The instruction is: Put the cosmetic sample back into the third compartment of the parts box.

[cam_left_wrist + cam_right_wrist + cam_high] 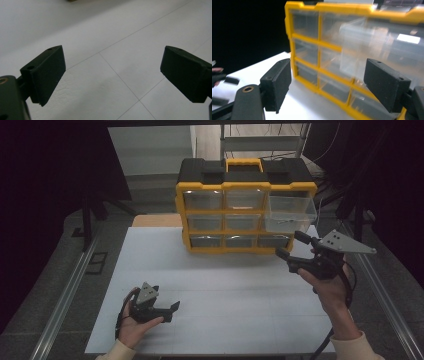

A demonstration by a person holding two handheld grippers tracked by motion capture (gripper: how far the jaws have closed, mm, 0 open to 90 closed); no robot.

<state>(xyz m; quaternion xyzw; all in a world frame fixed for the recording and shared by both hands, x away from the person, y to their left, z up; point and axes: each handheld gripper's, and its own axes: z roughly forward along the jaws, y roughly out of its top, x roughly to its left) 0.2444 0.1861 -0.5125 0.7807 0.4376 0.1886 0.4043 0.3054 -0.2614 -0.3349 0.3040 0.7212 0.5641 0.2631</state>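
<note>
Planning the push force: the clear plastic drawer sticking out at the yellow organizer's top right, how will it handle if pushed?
The clear plastic drawer looks thin-walled and nearly empty, so probably light. It juts far out of the yellow organizer, so it may tilt or bind. The open right gripper might slip on its smooth plastic.

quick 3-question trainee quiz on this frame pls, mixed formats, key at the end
1. True or false: the right gripper is shut on the pulled-out drawer.
2. Which drawer of the yellow organizer sticks out? A top right, B centre, C bottom left.
3. Fill in: the left gripper is low over the white ___, jaws apart.

Key: 1 false, its jaws are open, short of the drawer. 2 A. 3 table.
</note>
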